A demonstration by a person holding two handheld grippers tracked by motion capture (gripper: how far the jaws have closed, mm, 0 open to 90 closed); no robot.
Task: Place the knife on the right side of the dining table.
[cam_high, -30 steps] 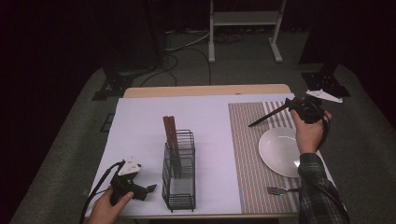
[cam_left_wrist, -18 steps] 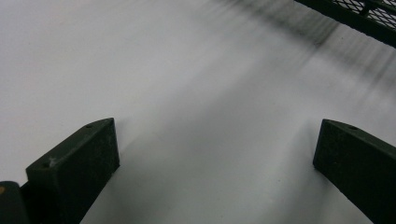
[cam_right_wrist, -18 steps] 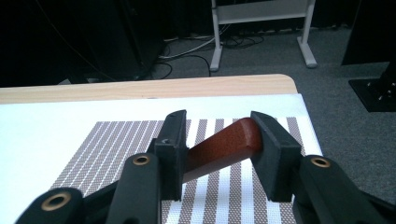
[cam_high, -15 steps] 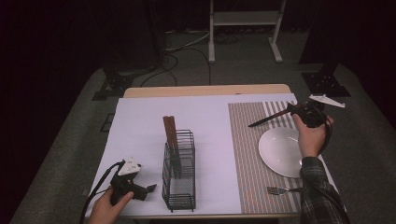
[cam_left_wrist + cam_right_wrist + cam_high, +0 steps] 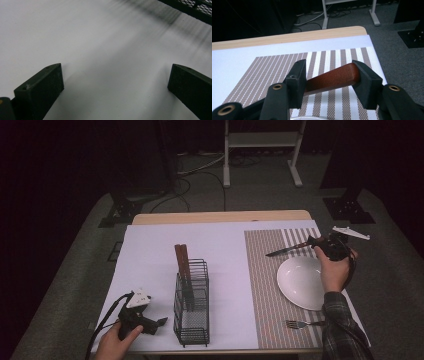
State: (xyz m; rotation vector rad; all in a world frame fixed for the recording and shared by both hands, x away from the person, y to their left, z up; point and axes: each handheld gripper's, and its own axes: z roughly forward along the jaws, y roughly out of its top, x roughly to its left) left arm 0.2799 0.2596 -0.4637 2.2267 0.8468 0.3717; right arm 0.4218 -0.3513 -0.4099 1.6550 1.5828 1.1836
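Your right gripper (image 5: 314,243), jaws just opening, had the brown-handled knife (image 5: 287,249) lying slantwise between them above the striped placemat (image 5: 265,285), beside the white plate (image 5: 302,282) near the tabletop's right edge. Your left gripper (image 5: 159,322) gaped empty beside the wire rack (image 5: 192,320).

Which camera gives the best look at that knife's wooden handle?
The right gripper view: the reddish-brown handle lies close up, crosswise between the right gripper's jaws, which have just been opening. In the high view the knife is small and dark above the striped placemat, beside the white plate.
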